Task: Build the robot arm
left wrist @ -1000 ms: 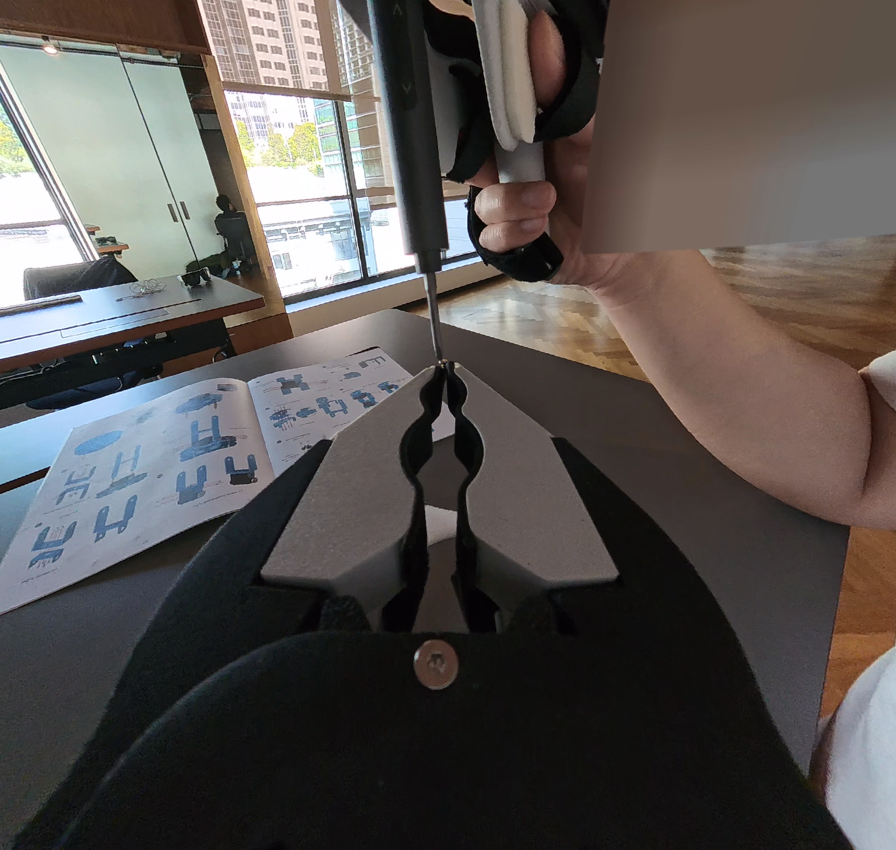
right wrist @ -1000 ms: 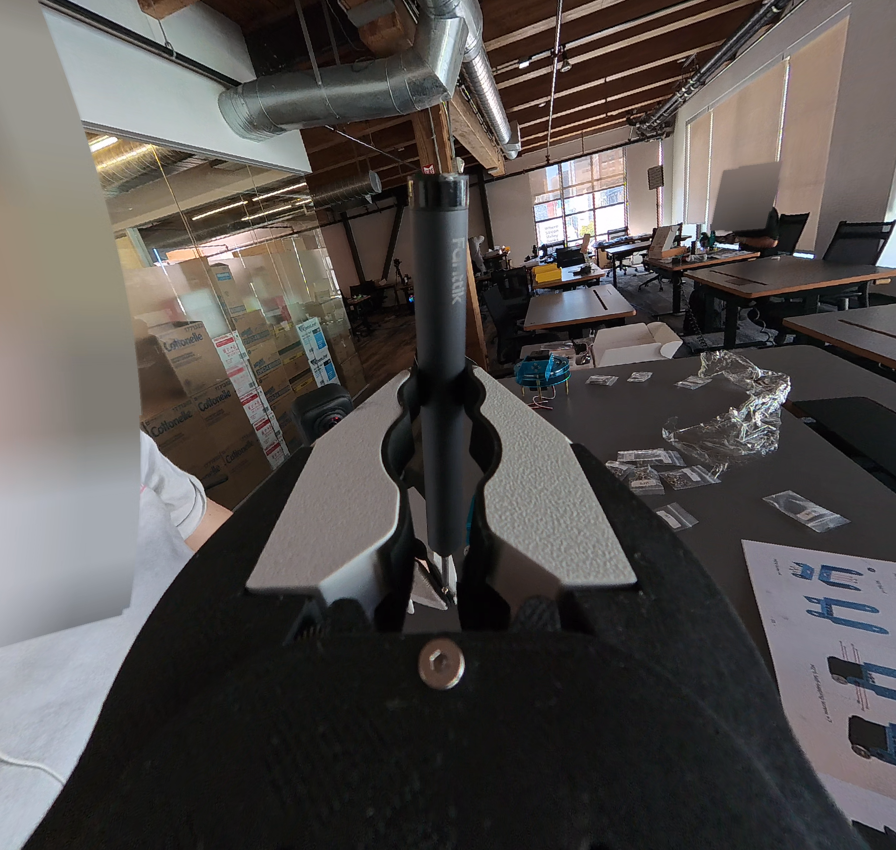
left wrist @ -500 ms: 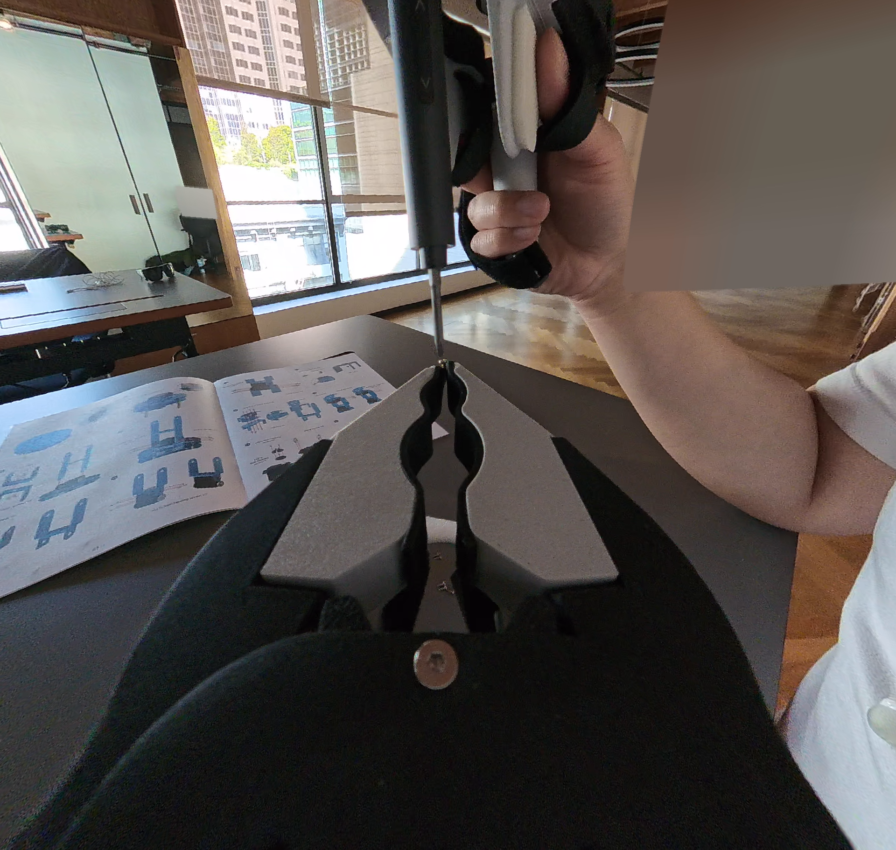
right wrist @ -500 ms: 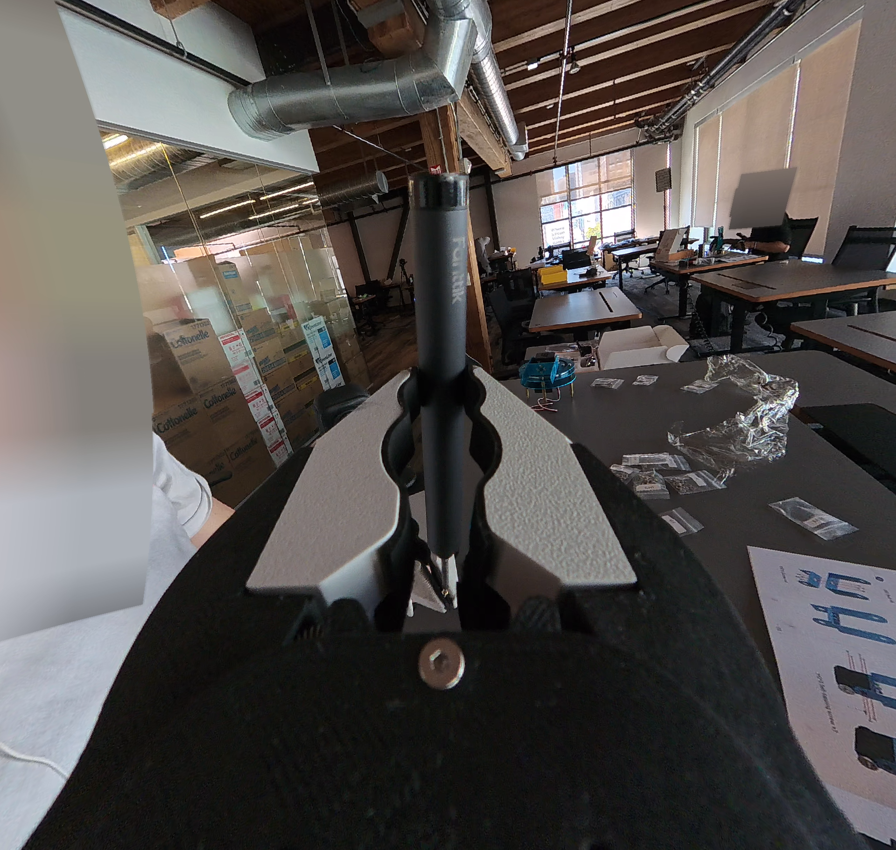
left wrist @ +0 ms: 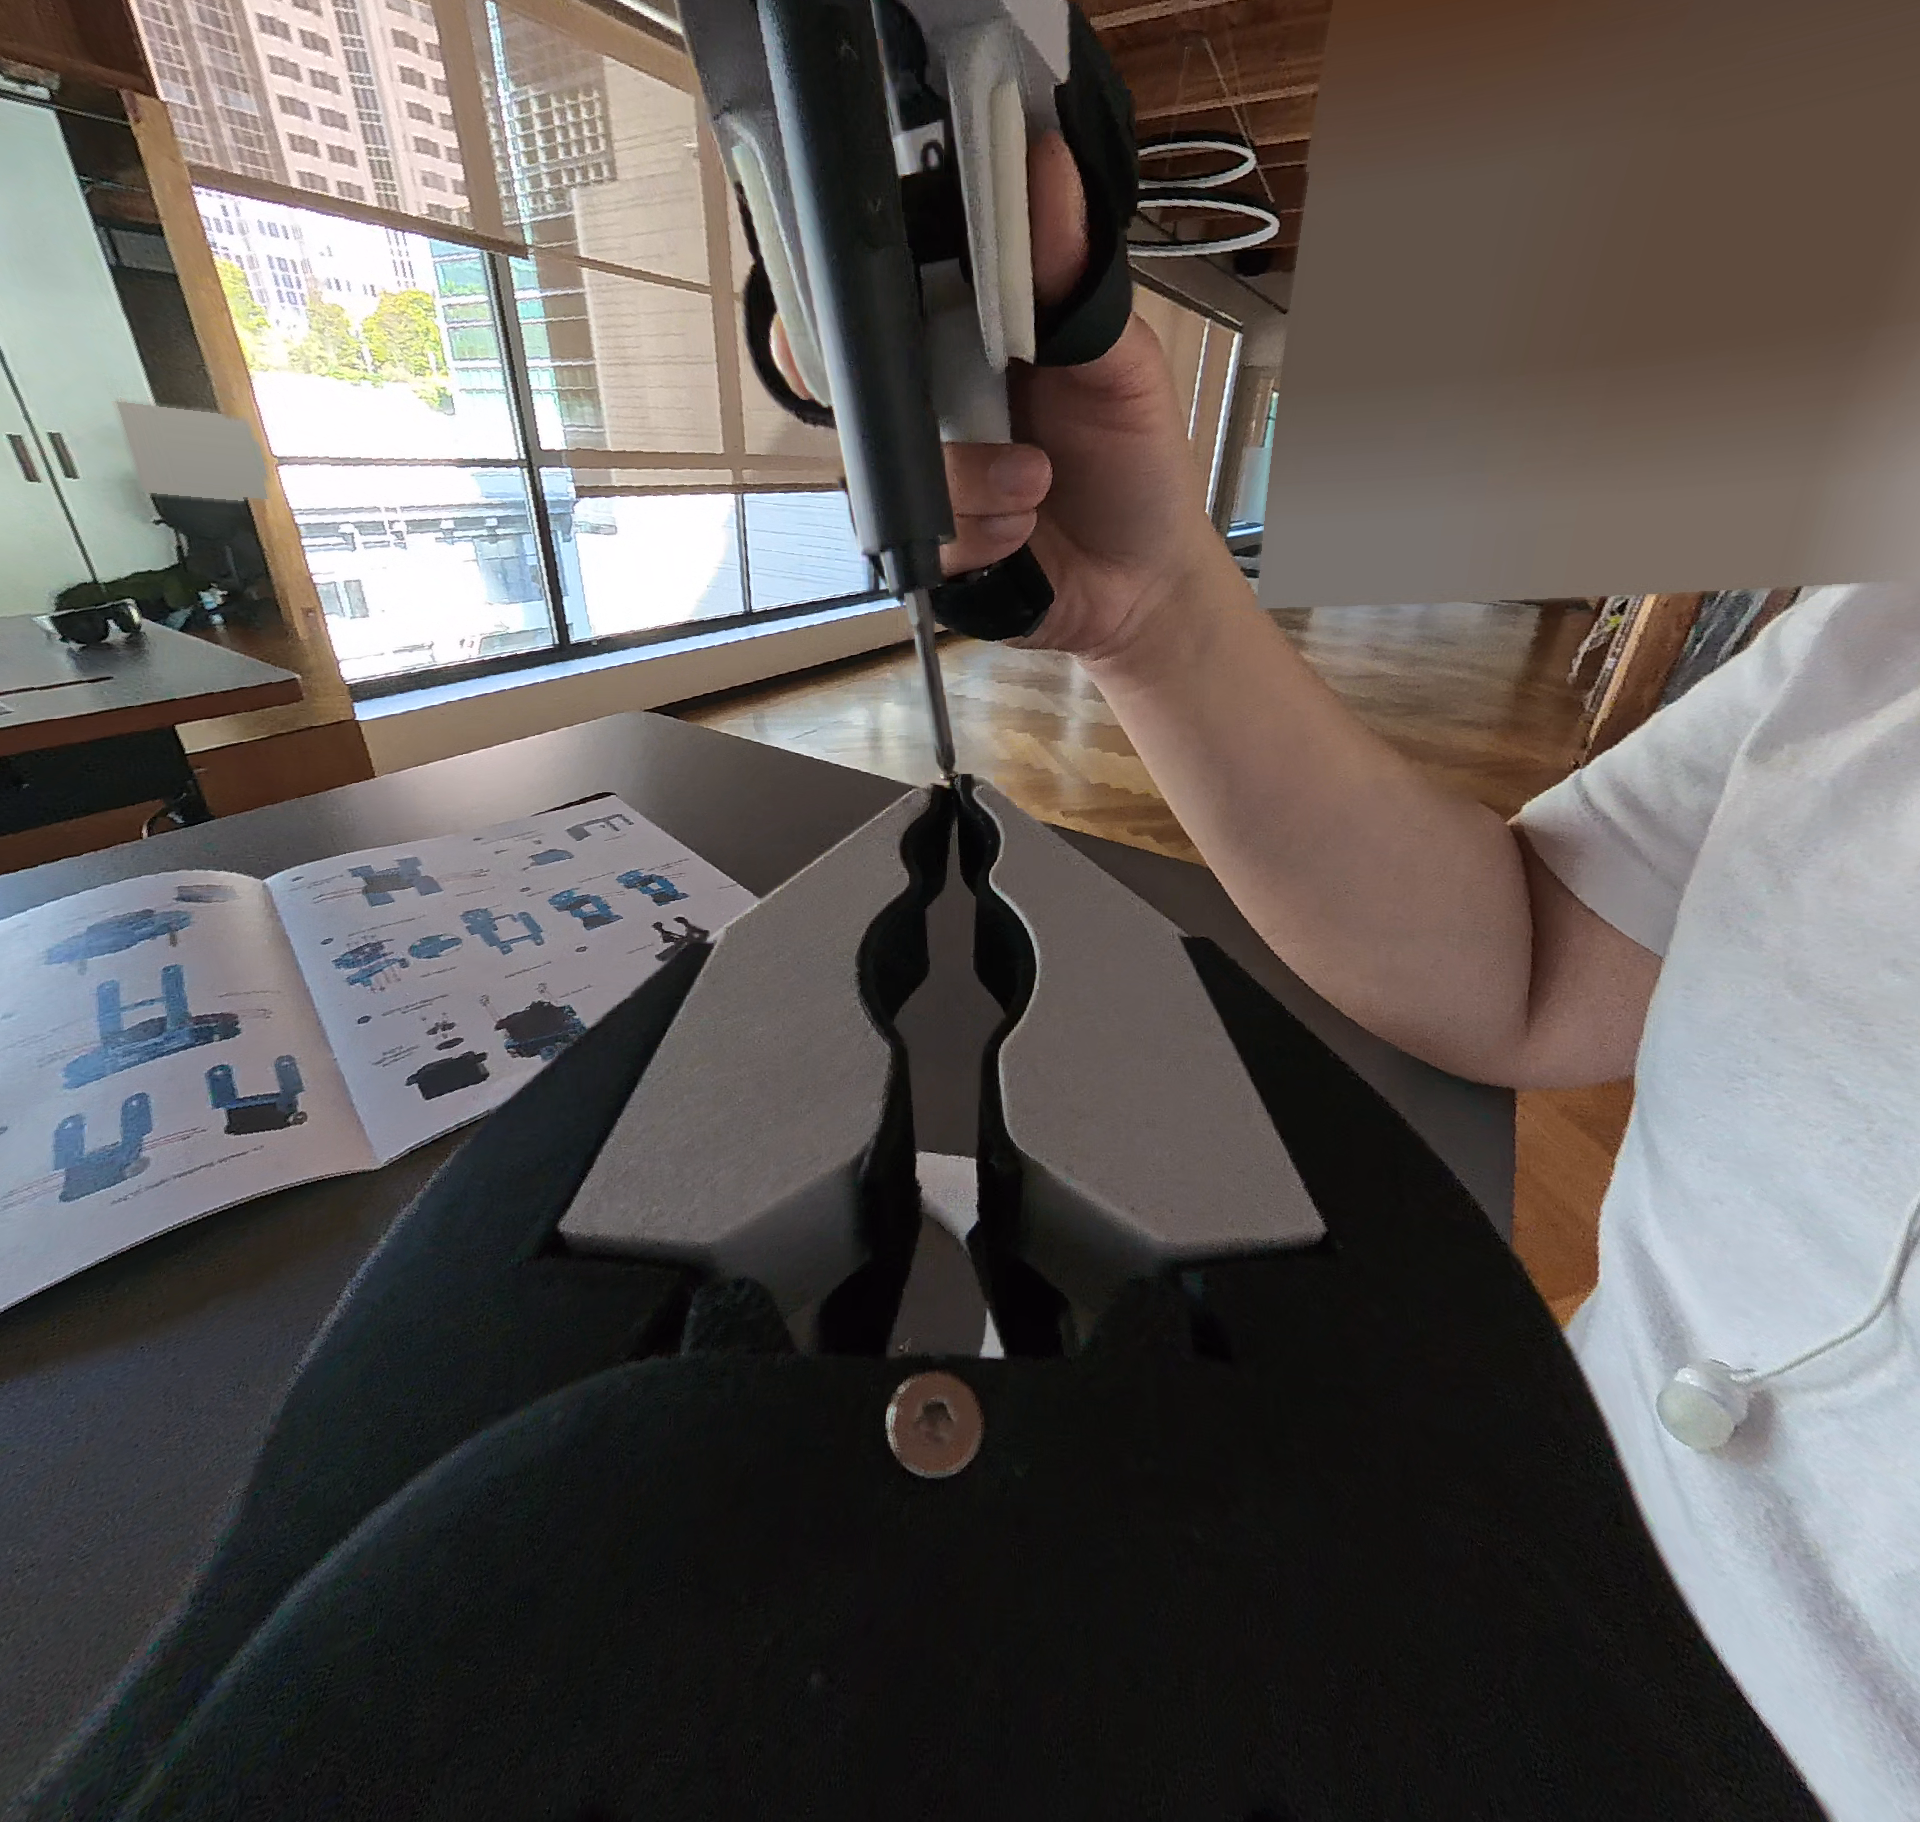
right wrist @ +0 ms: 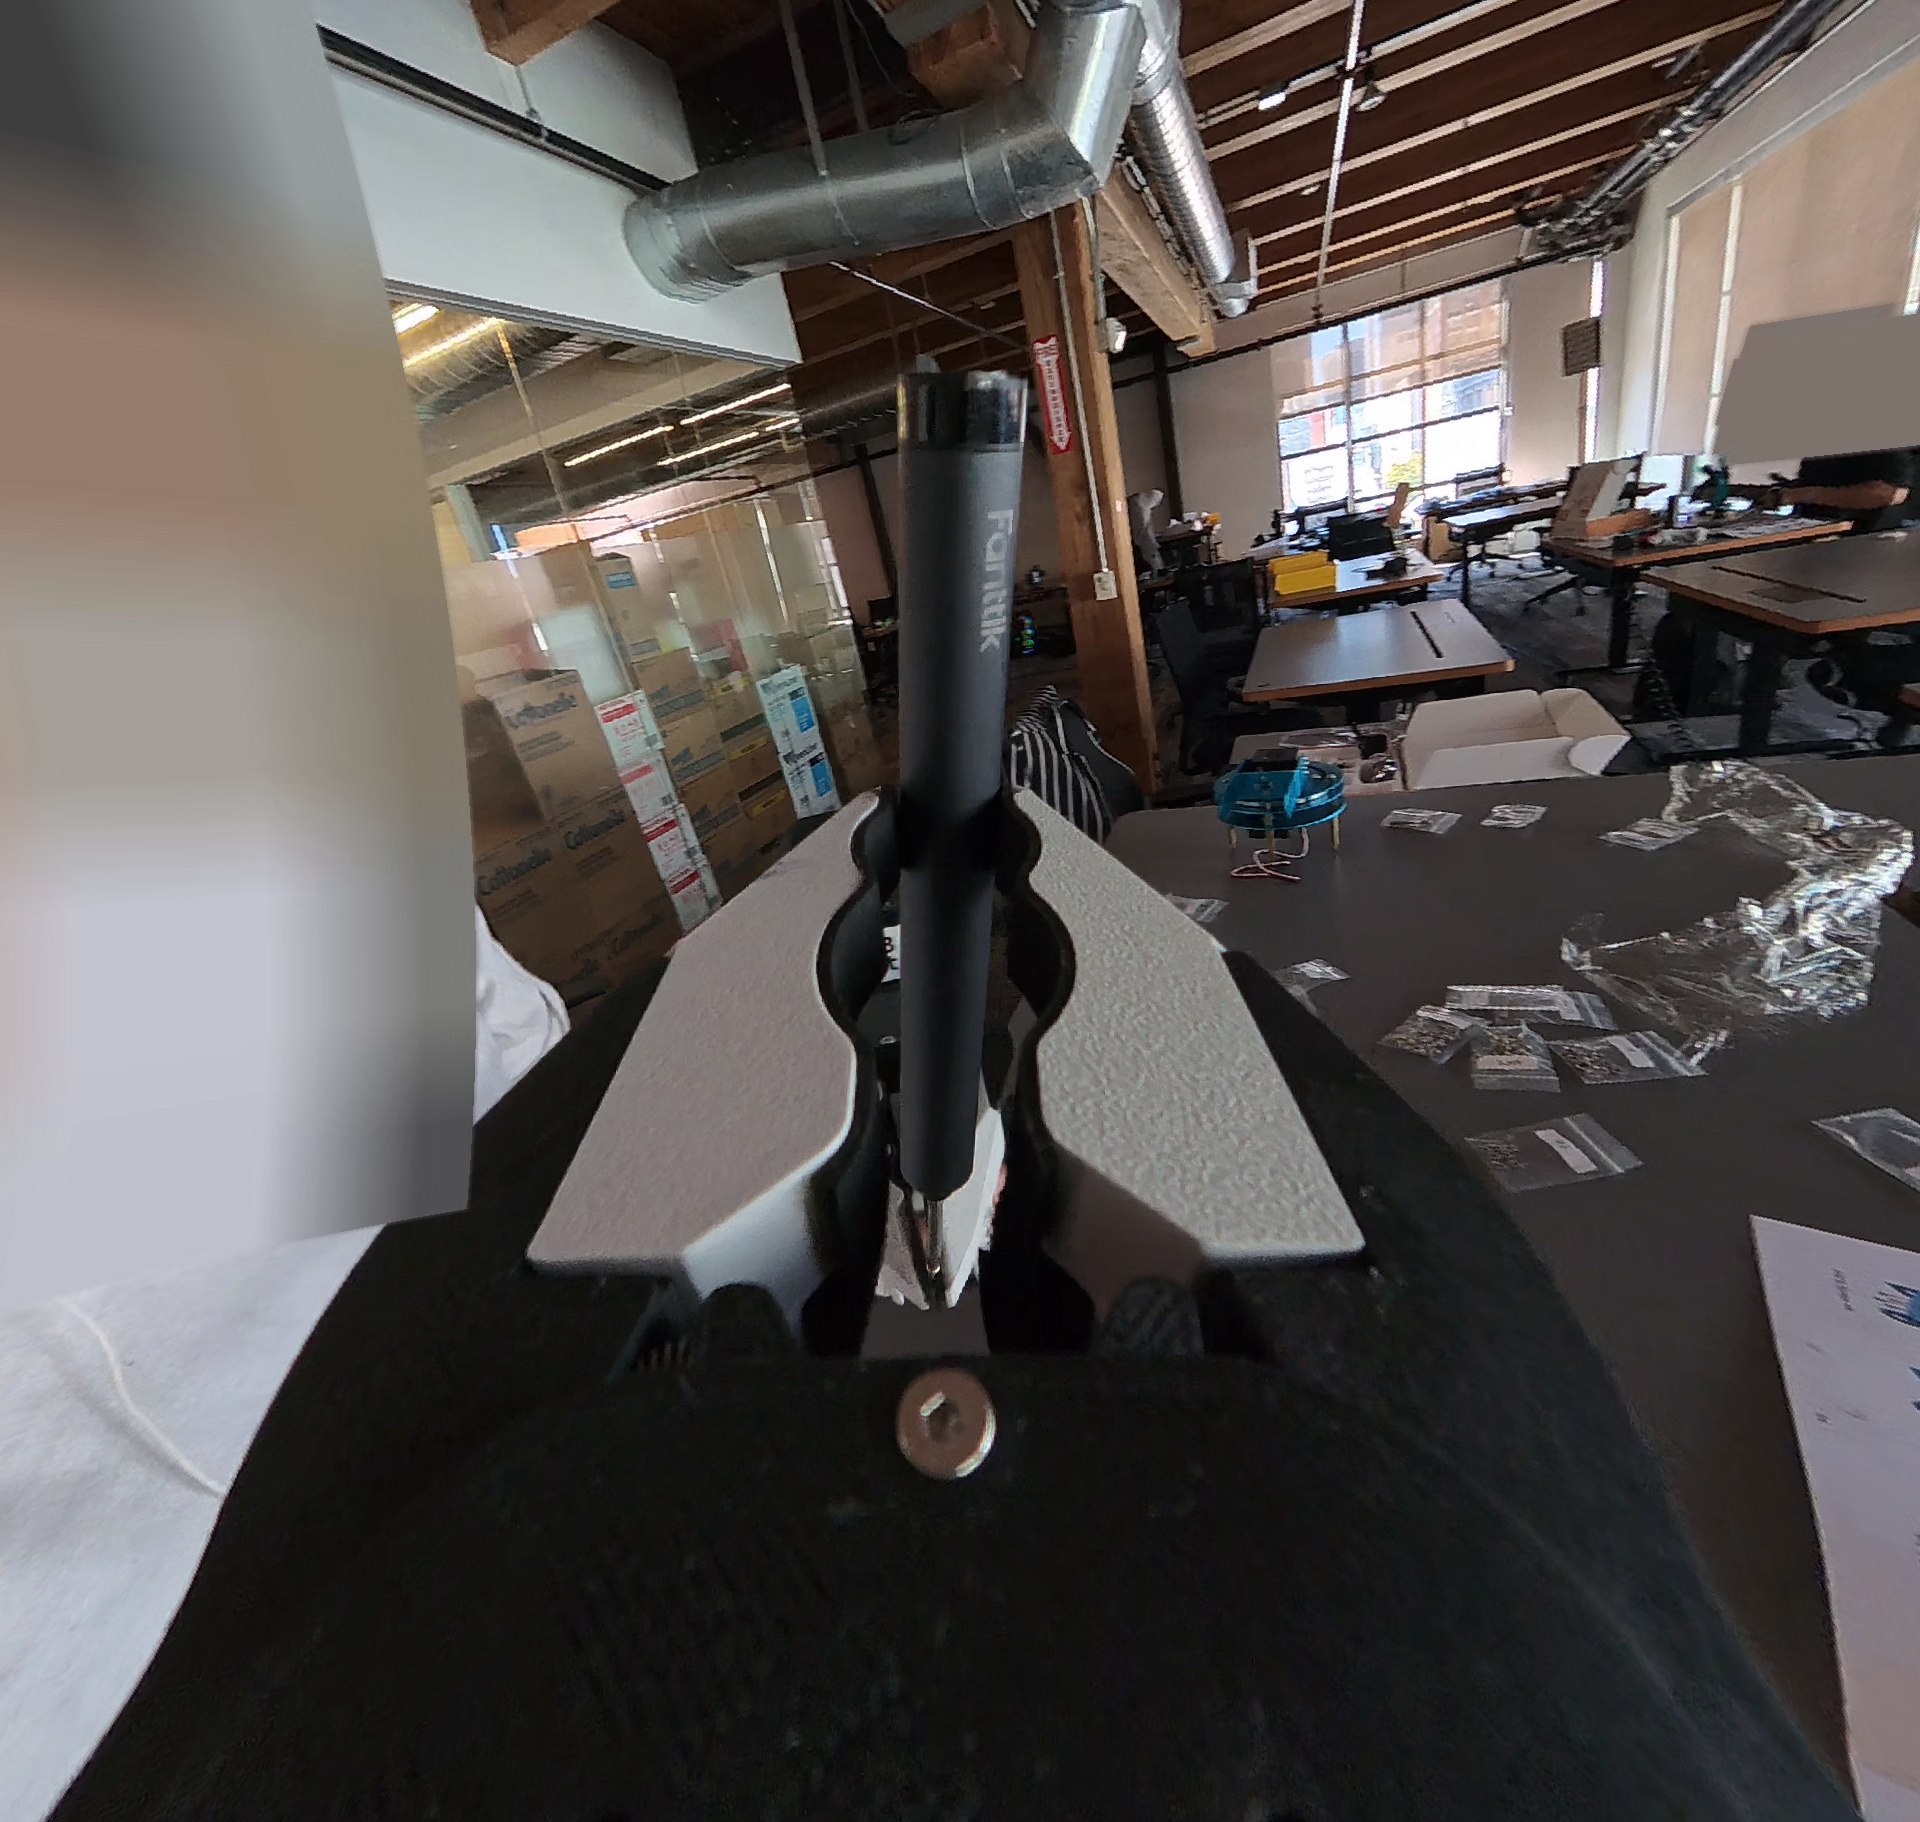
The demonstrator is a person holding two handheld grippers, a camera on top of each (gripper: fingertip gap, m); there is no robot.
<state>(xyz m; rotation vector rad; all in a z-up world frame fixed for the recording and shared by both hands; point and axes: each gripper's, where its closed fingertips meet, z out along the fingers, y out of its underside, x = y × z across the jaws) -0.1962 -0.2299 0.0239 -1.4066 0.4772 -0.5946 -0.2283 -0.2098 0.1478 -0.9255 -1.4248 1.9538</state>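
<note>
My left gripper is shut, its tips pinching a tiny metal part that is too small to identify. My right gripper is shut on a dark grey pen-shaped electric screwdriver. In the left wrist view the right gripper comes down from above, held by a hand. The screwdriver points down, slightly tilted, and its thin bit touches the tiny part at my left fingertips. Both are held above a dark table.
An open instruction booklet lies on the table to the left. In the right wrist view a blue round assembly, several small parts bags, crumpled clear plastic and a booklet page lie on the table. The person's forearm is at the right. My hands' fingertips stand some 12 centimetres from each other.
Both views have swung and the screwdriver now leans a little. The right gripper's hand has come nearer. The bit stays on the left gripper's tips, and both grippers stay shut.
</note>
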